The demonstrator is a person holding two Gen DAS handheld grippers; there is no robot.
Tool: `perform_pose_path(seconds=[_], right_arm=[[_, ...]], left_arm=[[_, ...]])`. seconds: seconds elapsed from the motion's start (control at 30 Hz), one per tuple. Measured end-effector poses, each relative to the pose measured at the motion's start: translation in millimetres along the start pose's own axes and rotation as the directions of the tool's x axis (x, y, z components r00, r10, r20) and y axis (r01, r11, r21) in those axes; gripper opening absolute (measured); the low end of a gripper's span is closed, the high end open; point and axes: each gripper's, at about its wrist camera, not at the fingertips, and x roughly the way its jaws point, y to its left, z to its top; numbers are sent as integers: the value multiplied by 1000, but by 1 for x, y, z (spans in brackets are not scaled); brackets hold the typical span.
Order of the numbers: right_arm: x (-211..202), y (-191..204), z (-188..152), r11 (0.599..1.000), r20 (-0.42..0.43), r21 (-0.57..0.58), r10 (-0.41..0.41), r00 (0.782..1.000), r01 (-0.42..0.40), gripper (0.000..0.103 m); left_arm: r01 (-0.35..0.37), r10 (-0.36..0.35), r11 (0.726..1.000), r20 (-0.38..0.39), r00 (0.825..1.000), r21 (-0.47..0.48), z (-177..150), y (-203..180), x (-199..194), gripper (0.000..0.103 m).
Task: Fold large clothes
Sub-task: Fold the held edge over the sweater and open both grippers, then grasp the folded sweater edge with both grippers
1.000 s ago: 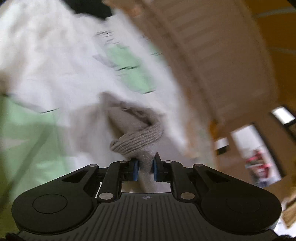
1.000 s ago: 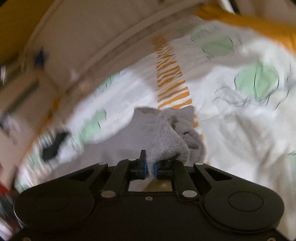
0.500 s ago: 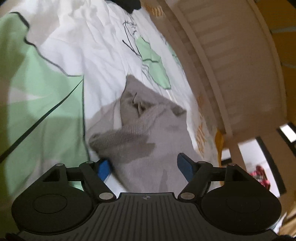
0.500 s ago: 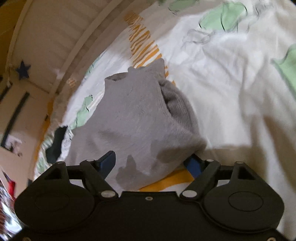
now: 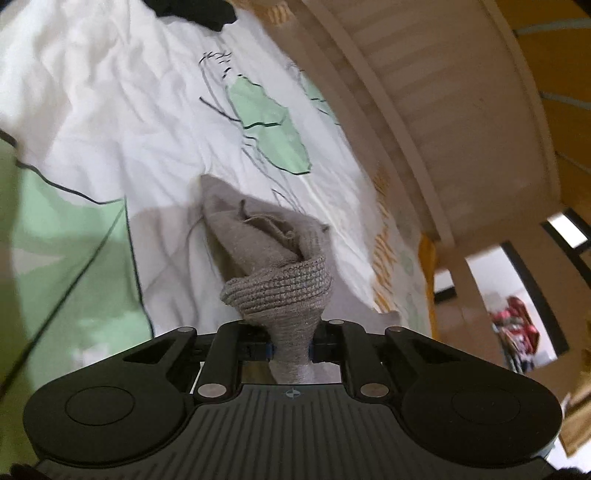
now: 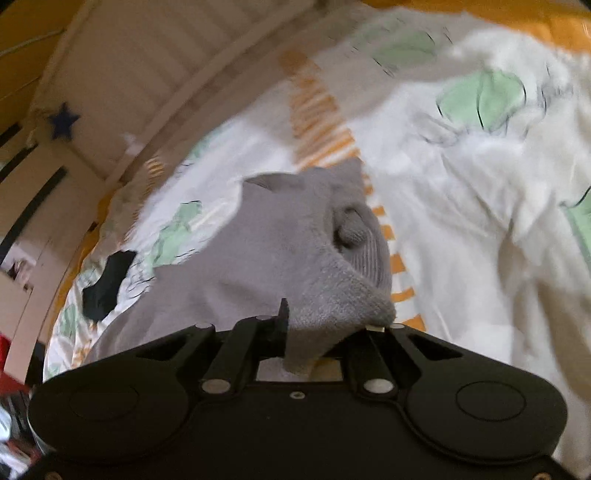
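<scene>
Half a second ago both tongs stood apart over the grey knit garment; now the left tongs and right tongs are clamped on its bunched edges, so a lift for the next fold looks ready. One garment lies mid-bed on the leaf-print duvet, near the slatted bed rail, with one black item apart.

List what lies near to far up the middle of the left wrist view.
left gripper shut on the grey garment → white bedsheet with green patches → black cloth at the top edge.
</scene>
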Motion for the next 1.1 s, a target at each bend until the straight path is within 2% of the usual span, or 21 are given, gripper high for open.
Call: perform_pose_path(seconds=[0.1,0.13,0.2,0.23,0.27,0.33,0.37,0.47,0.57,0.67,0.7,0.77,0.83,0.9,1.03,1.1], right_arm=[[-21,3,-7,1000,-26,-12,17,1000,-18,14],[-25,2,-13,1000,-50,-11,17,999,-18,14],[-22,-1,-24,1000,-119,-11,-11,993,10,16],[-15,-4,-31,999,-188,-15,-38,982,36,18],[-7,-7,-37,998,-252,-23,-67,965,64,25],[1,-14,-45,993,-302,-30,-116,946,112,38],[-1,-15,-45,994,-305,-26,-111,946,108,43],[-17,-5,-35,996,-283,-36,-84,955,76,66],[-34,15,-19,984,-234,-159,-114,965,78,68],[-43,27,-3,966,-165,-247,-118,979,75,69],[-42,31,2,957,-137,-281,-119,983,77,70],[-33,36,10,937,-99,-340,-117,988,77,70],[-17,35,19,933,-94,-357,-75,993,37,70],[2,32,27,932,-100,-363,-46,994,7,70],[32,24,33,920,-106,-392,-44,993,-1,70],[41,19,36,921,-107,-390,-49,993,3,70]], left_arm=[[-22,22,1000,-48,999,12,-5,5,-16,14],[-50,51,999,-73,996,12,-8,10,-18,15],[-144,145,989,-135,980,21,-15,24,-10,18],[-182,185,983,-171,968,34,-18,30,-7,22],[-208,213,977,-193,958,45,-20,33,-4,26],[-183,194,981,-199,961,72,-21,27,-10,28],[-167,182,982,-192,964,91,-21,22,-16,34],[-119,155,973,-177,972,197,-22,-2,-36,45],[-88,148,946,-173,974,312,-20,-23,-46,46],[-77,147,900,-131,980,429,-15,-44,-48,47],[-74,138,882,-105,985,466,-13,-50,-47,49],[-71,118,850,-57,991,522,-7,-59,-38,61],[-64,100,846,-40,994,529,2,-58,-20,62],[-74,119,847,-51,992,526,10,-54,-5,62],[-55,142,863,-136,980,503,20,-41,41,63],[-47,145,873,-165,976,485,24,-34,52,63]])
